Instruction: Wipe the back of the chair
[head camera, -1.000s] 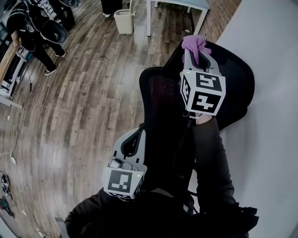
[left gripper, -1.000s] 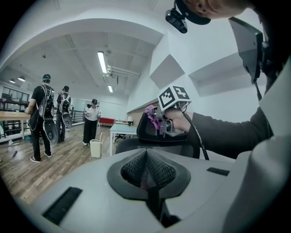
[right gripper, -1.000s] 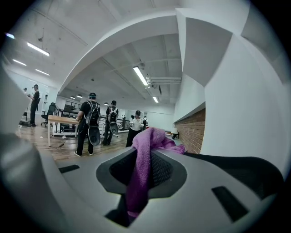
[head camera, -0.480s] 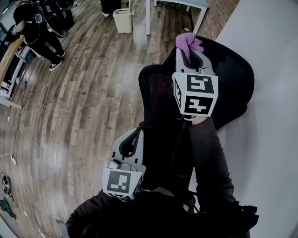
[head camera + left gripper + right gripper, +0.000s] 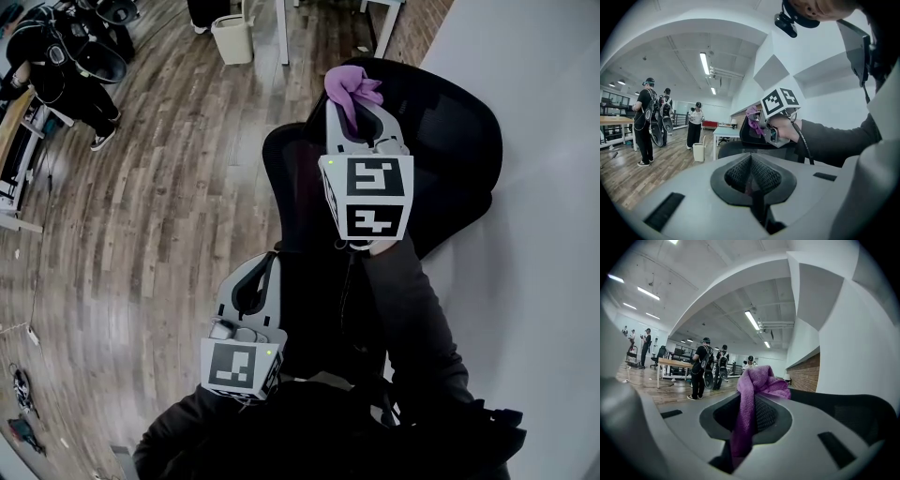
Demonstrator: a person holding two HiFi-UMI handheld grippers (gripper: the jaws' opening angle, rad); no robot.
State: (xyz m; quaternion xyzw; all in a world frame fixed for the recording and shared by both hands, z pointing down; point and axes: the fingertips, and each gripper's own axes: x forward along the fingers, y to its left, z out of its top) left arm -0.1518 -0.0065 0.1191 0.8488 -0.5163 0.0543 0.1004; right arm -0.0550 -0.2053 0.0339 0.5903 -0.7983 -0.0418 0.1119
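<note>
Right gripper moved left, pinching purple cloth

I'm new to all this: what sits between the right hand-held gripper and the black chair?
A purple cloth, pinched in the right hand-held gripper, pokes out toward the chair; the head view shows it.
</note>
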